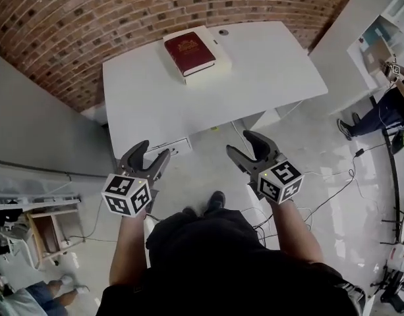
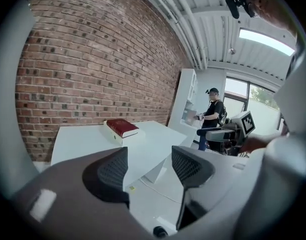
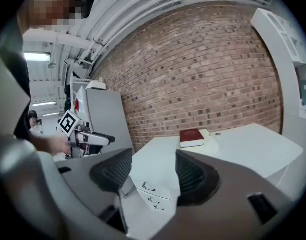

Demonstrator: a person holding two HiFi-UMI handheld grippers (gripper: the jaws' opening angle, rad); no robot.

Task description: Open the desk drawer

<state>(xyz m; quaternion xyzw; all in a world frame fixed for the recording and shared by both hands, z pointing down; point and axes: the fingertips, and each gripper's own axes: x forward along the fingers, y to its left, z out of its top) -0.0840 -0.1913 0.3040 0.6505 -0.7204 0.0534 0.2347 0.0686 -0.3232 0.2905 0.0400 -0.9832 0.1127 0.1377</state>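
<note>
drawer handles clearest in right gripper view; left gripper, right gripper jaws released.

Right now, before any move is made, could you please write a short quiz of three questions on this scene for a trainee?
1. True or false: the left claw is shut on a drawer handle.
2. Choose one: the book on the white desk is A) red, B) blue, C) green.
3. Fill in the missing word: the drawers under the desk are ____ (open or closed).

Key: 1 false, since its jaws stand apart with nothing between them; 2 A; 3 closed.
</note>
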